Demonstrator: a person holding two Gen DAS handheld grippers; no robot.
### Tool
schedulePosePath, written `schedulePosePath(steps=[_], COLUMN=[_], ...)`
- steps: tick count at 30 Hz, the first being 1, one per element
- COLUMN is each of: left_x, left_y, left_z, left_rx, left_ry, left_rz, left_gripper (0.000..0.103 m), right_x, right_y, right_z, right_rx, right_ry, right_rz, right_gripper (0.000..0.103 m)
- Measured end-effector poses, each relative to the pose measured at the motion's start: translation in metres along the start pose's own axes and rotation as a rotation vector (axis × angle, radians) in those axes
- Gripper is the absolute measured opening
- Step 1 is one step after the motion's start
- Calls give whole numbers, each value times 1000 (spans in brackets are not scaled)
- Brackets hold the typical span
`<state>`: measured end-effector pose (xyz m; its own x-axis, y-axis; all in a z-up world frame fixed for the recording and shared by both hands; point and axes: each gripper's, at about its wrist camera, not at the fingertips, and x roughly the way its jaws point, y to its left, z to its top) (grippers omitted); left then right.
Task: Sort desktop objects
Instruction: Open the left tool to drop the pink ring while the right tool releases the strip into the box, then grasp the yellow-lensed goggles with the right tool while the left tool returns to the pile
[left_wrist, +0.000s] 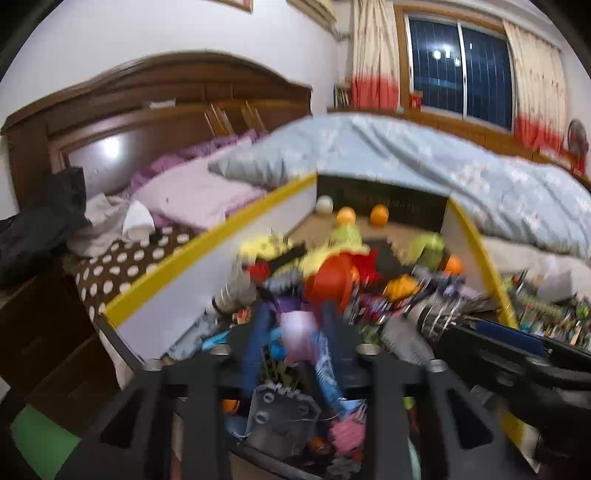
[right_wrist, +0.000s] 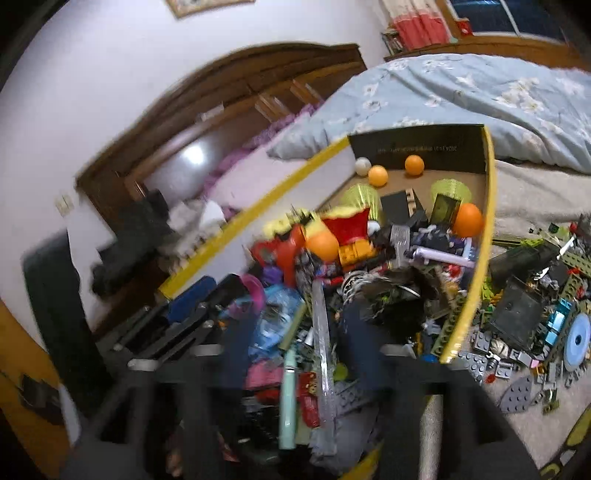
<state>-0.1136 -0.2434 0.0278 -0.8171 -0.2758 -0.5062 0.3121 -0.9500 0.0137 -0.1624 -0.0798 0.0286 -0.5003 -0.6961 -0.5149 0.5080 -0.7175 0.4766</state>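
Both grippers hang over the yellow-rimmed cardboard box (right_wrist: 489, 206), which is heaped with toys (right_wrist: 354, 258). Left gripper (left_wrist: 293, 325) and right gripper (right_wrist: 299, 325) stand open, gripping nothing; loose building bricks (right_wrist: 524, 325) lie right of the box.

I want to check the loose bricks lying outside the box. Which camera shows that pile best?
The right wrist view: the brick pile spreads sharply across the bedding beside the yellow-rimmed box. The left wrist view catches only a blurred sliver at its right edge.

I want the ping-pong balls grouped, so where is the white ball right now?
In the right wrist view the white ball lies in the far left corner of the yellow-rimmed box, just left of an orange ball.
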Motion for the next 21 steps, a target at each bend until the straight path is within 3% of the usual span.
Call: schedulePosePath(steps=[3,6,9,11,12,13,15,19,21], left_x=[-24,-44,-63,-76,-82,-86,-95,-104,-107], left_y=[-6,-15,-16,-16,-18,-22,-37,-79,-107], left_z=[6,10,12,12,12,12,10,-5,-18], left_rx=[1,1,-40,-59,-53,-40,17,150,264], left_ry=[-95,-164,-244,-290,-301,-308,-290,-261,-233], left_rz=[-2,-36,-67,-176,-234,-296,-457,-618,-644], left_gripper=[44,46,47,47,47,47,47,47,47], right_x=[-31,-68,-124,-159,-169,-177,-183,-172,-154], right_y=[-8,-20,-44,-77,-94,-117,-158,-198,-200], right_z=[7,8,-5,-20,-28,-38,-56,-89,-97], right_rx=[28,15,-35,-9,18,69,195,304,302], right_ry=[-59,-116,-241,-284,-277,-260,-206,-124,-50], right_rz=[8,-46,-193,-279,-313,-354,-366,-251,-205], right_gripper=[80,80,80,79,74,61,47,45,45])
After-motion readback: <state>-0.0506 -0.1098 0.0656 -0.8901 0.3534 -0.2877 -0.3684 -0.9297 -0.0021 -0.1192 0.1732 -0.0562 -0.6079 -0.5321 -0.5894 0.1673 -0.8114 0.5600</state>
